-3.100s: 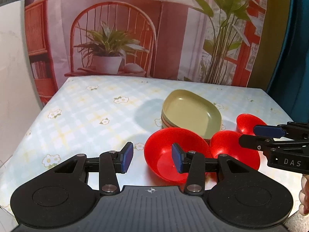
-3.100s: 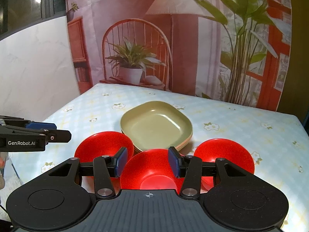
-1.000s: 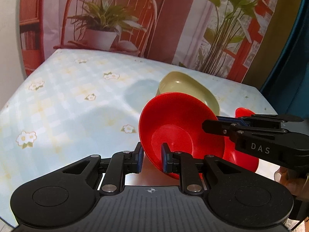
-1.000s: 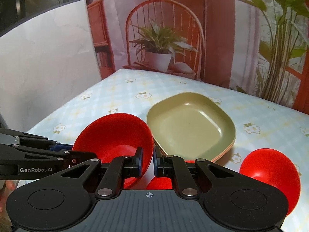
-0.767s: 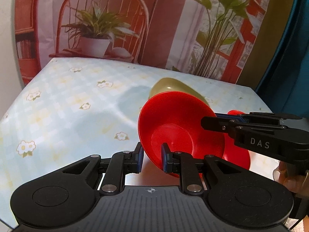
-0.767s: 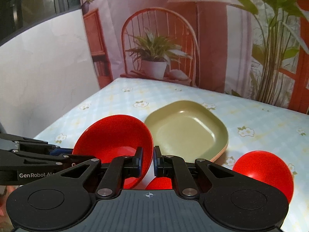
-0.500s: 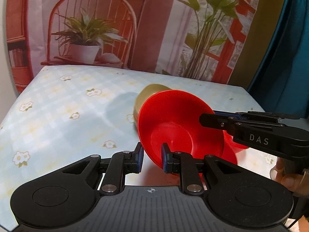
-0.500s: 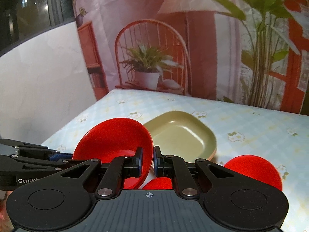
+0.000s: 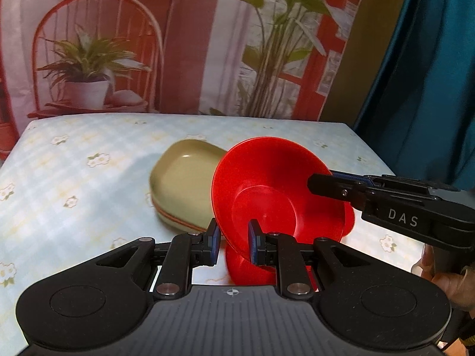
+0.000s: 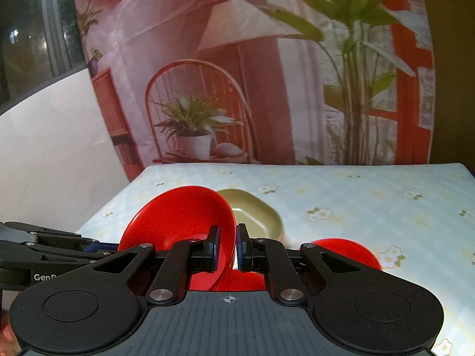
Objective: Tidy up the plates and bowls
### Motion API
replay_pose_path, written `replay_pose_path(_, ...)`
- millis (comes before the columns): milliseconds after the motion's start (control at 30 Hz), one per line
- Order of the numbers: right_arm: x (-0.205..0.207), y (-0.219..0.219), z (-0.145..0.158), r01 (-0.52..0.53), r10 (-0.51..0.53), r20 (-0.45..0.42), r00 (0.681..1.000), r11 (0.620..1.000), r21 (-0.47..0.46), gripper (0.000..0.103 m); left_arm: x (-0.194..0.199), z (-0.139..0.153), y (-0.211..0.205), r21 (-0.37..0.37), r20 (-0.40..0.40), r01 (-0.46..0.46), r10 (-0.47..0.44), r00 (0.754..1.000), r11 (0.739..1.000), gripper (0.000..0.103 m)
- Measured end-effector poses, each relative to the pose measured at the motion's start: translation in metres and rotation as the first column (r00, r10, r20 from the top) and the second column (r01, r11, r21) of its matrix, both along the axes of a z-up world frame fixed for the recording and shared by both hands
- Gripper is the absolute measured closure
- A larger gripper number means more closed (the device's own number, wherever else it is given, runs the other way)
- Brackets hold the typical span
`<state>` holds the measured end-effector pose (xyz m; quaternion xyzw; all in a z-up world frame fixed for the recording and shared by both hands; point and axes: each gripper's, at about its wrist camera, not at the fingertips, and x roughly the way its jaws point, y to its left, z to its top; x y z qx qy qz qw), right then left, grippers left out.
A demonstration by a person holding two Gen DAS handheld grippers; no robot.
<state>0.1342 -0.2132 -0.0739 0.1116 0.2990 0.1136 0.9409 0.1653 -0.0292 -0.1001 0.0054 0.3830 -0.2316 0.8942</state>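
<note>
This looks like a staged recording corner rather than a lived-in room. A printed fabric backdrop (image 9: pixel 184 44) showing a rattan chair, potted plant, lamp and red window frame hangs in folds behind a table covered by a pale checked, daisy-print tablecloth (image 9: pixel 74 160). A teal curtain (image 9: pixel 421 83) and a dark window (image 10: pixel 29 29) flank it.

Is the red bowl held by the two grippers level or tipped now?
Tipped. The red bowl hangs above the table, its opening turned toward the left-wrist camera, left gripper and right gripper pinching its rim.

Two wrist fisheyes, close, angled down over table (image 9: pixel 74 160), both sharing red bowl (image 9: pixel 276 195) (side-on), green plates (image 10: pixel 255 213)
</note>
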Motion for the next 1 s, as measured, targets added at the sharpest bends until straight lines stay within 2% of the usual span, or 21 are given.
replay_pose_path(533,-0.012,-0.034,-0.012,0.061,-0.06,-0.031,0.998,0.998,0.027,0.092,0.012,-0.008,-0.025,0.027,-0.048,0.069,-0.068,0.997,0.997,0.082)
replay_pose_path(833,-0.016,-0.029,-0.028,0.043,-0.042,-0.074,0.996,0.999,0.019,0.091,0.012,-0.025,-0.017,0.021,-0.103,0.048,-0.045,0.994,0.999,0.082)
replay_pose_path(1000,-0.022,-0.021,-0.038,0.033,-0.032,-0.091,0.995,0.999,0.01,0.091,0.009,-0.032,-0.014,0.026,-0.105,0.031,-0.028,0.994,0.999,0.082)
